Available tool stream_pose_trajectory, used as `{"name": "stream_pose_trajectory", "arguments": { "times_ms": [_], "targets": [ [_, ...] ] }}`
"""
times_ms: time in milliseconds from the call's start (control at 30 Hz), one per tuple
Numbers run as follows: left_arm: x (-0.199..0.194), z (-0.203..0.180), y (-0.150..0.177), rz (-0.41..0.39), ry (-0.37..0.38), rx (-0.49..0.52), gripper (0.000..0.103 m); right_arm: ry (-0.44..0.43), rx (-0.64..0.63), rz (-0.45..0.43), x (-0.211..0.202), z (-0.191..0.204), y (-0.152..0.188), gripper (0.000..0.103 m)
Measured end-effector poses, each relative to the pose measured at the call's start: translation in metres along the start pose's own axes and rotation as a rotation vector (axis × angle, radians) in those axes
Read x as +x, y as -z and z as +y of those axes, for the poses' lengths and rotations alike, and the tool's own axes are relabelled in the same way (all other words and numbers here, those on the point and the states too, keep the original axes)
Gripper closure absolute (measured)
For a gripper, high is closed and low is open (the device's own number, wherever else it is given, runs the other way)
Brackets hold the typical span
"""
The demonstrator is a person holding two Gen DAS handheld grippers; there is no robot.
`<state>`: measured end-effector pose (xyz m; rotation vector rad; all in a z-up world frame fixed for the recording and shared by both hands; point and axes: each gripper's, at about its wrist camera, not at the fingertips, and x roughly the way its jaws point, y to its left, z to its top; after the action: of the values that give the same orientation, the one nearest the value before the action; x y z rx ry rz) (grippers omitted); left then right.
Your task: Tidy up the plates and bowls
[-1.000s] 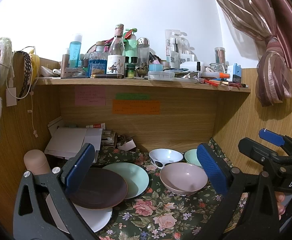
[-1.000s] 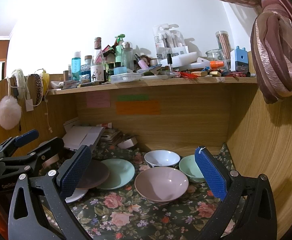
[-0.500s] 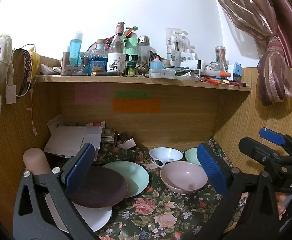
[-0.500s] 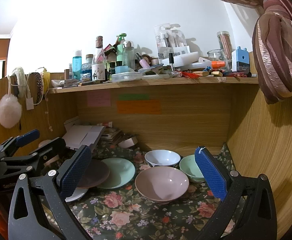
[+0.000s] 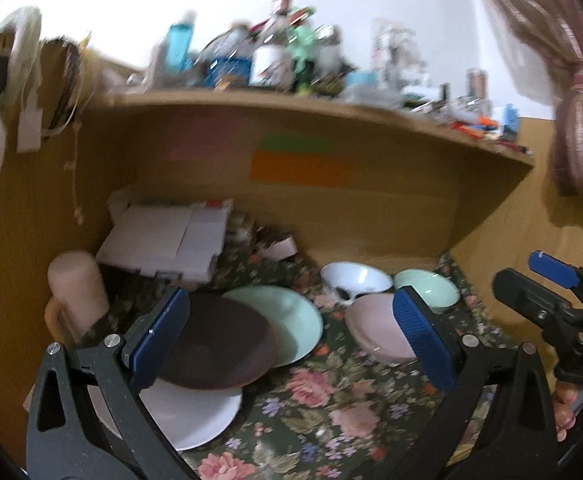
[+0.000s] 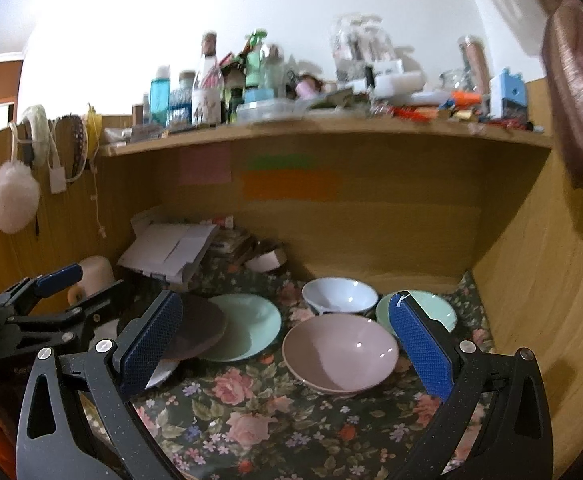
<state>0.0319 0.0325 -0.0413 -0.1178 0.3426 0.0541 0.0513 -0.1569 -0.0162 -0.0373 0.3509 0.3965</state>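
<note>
On the floral cloth, a brown plate (image 5: pixel 219 344) overlaps a white plate (image 5: pixel 195 412) and a mint plate (image 5: pixel 287 320). To their right sit a pink bowl (image 5: pixel 375 328), a white bowl (image 5: pixel 355 278) and a mint bowl (image 5: pixel 427 288). My left gripper (image 5: pixel 290 296) hangs open above the plates with nothing in it. In the right wrist view, my right gripper (image 6: pixel 285 300) is open and empty over the pink bowl (image 6: pixel 339 354), with the white bowl (image 6: pixel 339 294), mint bowl (image 6: pixel 431 308) and mint plate (image 6: pixel 247 328) behind it. Each gripper shows at the edge of the other's view.
Wooden side walls (image 6: pixel 531 300) and a back panel close in the nook. A shelf (image 6: pixel 331 128) crowded with bottles hangs overhead. Flattened white cardboard (image 5: pixel 163 240) and a pink cylinder (image 5: pixel 77 284) fill the back left corner. A curtain (image 5: pixel 579 120) hangs on the right.
Both views are now motion-blurred. The left gripper has tilted, so the shelf slants, and both grippers have shifted slightly toward the dishes. No dish has moved.
</note>
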Motion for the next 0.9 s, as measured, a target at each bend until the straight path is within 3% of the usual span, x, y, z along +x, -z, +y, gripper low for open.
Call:
{"name": "stream_pose_trajectory", "arguments": {
  "times_ms": [200, 533, 767, 900],
  "targets": [
    [0.028, 0.033, 0.018, 0.108, -0.076, -0.010, 0.000, -0.046, -0.026, 0.101, 0.040, 0.010, 0.009, 0.000],
    [0.081, 0.106, 0.048, 0.275, -0.236, -0.117, 0.000, -0.109, -0.111, 0.248, 0.115, 0.027, 0.026, 0.000],
    [0.106, 0.126, 0.052, 0.325, -0.234, -0.109, 0.000, -0.193, -0.144, 0.342, 0.171, 0.039, 0.032, 0.002],
    [0.118, 0.134, 0.053, 0.359, -0.236, -0.117, 0.011, -0.224, -0.152, 0.393, 0.200, 0.048, 0.034, 0.009]
  ]
}}
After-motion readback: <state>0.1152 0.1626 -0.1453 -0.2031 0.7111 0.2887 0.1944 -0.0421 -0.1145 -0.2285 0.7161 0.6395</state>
